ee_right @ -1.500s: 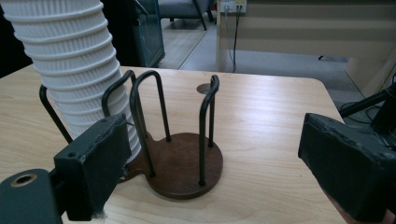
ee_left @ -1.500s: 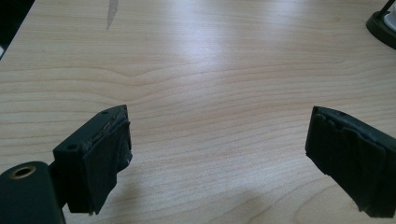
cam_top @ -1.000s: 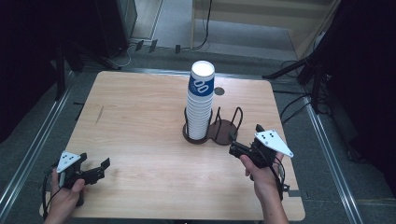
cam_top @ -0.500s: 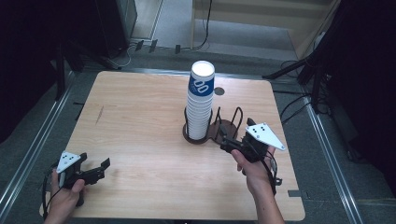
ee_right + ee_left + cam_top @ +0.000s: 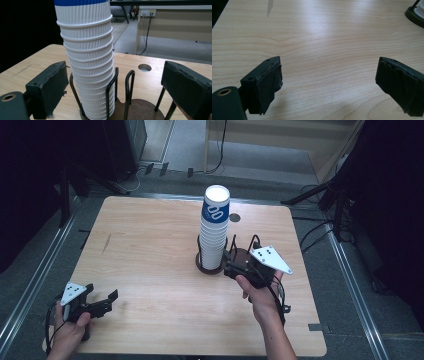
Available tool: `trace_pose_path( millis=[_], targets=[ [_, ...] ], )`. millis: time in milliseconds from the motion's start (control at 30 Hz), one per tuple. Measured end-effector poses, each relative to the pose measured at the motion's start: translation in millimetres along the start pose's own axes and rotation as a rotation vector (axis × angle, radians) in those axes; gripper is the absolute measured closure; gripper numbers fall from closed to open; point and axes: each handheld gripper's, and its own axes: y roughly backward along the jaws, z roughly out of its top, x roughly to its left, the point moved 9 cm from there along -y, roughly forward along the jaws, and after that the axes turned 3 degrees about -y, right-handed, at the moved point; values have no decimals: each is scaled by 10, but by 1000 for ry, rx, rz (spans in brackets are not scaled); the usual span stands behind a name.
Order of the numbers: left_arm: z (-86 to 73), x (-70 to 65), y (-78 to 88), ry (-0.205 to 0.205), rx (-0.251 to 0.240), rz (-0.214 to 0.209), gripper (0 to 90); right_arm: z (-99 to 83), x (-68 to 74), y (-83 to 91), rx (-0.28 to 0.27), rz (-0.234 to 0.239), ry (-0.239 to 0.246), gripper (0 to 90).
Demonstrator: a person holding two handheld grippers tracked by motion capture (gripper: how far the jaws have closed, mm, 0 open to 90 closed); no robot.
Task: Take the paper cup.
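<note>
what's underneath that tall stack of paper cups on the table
The stack of cups stands upside down in a dark round-based wire holder on the wooden table. Black wire loops rise around its lowest cups. Anything inside the stack is hidden.

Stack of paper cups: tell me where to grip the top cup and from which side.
Take the top cup of the stack of paper cups by its blue-banded wall, jaws either side, coming level from the right tool's side. Probably best: it stands upright and clear above the wire holder, whose loops fence in the lower cups.
</note>
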Motion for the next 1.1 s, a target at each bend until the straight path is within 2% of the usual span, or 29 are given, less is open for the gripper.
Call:
trace_pose_path(
  millis=[267,567,1100],
  targets=[
    [-2,0,2,-5,3,-3,76,68,92,-59,-3,27,-13,72],
    [-2,-2,2,-7,2,-5,76,195,200,-111,-17,34,1,67],
    [-1,-2,2,-6,0,-7,76,380,318,-229,-25,56,-7,62]
  ],
)
